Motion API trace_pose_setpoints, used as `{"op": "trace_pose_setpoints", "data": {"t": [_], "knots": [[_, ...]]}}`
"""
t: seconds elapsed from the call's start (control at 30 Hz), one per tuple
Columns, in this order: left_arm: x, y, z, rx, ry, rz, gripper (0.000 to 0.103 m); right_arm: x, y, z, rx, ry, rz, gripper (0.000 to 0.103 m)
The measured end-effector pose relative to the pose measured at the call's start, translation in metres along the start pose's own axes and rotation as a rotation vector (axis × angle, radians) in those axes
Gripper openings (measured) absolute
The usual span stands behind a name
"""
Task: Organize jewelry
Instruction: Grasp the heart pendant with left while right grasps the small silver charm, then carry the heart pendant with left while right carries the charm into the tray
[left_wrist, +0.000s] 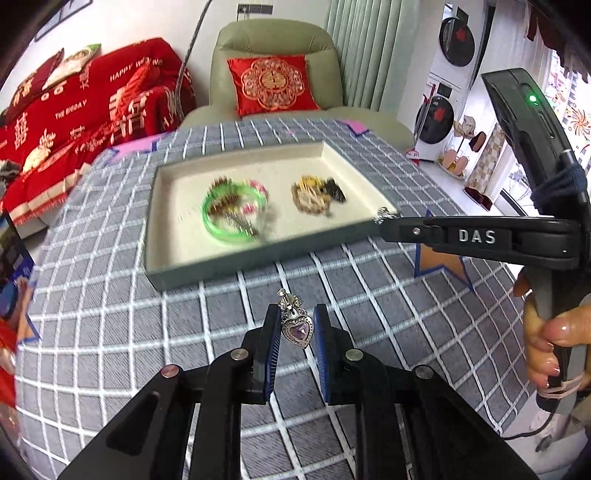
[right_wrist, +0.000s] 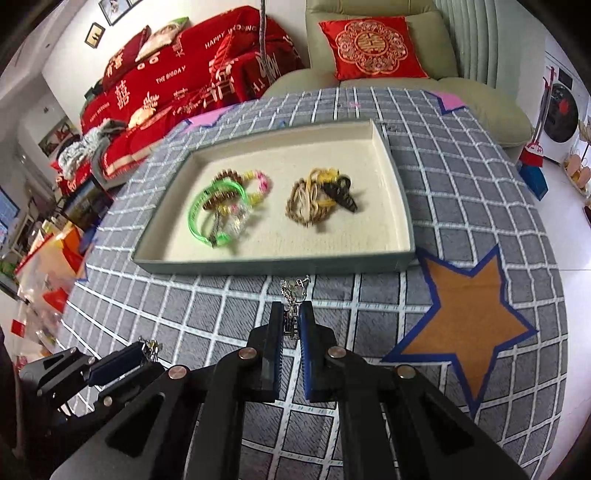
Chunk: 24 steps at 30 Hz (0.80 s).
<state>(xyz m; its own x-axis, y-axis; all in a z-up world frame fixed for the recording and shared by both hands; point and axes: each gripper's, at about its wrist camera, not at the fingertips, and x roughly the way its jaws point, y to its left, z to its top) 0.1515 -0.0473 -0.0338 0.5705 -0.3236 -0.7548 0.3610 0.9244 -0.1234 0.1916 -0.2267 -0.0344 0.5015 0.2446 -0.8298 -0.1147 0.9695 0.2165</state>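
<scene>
Above the checked grey cloth covering the tabletop, the left tool is clamping a silver heart-shaped charm with a purple stone between its blue pads, the charm's small silver top poking out past the tips. The right tool is sitting nearly closed on a second silver piece, which is sticking out beyond its tips just short of the tray's near wall; in the left wrist view that same tool is reaching in from the right, a hand gripping its handle, its tip level with the tray's near right corner. Beyond both tools a shallow grey tray with a cream lining is lying on the cloth. Inside it, to the left, a green bangle is resting tangled with beaded bracelets; to the right, well apart from that pile, a heap of tan and yellow cords is lying with a black piece. An orange star patch is showing on the cloth to the right of the tray
</scene>
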Motion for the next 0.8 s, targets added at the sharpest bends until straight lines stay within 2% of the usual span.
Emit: {"op": "trace_pose_setpoints", "data": {"t": [0.37,0.6,0.8], "knots": [[0.001,0.034,0.051,-0.040,-0.086,0.069,0.029,-0.021,-0.003,0.043,0.014,-0.082,-0.008,0.009],[0.019,0.050,0.067,-0.054,-0.087,0.105,0.029,-0.015,-0.004,0.058,0.015,-0.087,-0.015,0.009],[0.046,0.059,0.080,-0.073,-0.071,0.130,0.029,0.010,-0.008,0.070,0.028,-0.065,-0.017,0.009]]}}
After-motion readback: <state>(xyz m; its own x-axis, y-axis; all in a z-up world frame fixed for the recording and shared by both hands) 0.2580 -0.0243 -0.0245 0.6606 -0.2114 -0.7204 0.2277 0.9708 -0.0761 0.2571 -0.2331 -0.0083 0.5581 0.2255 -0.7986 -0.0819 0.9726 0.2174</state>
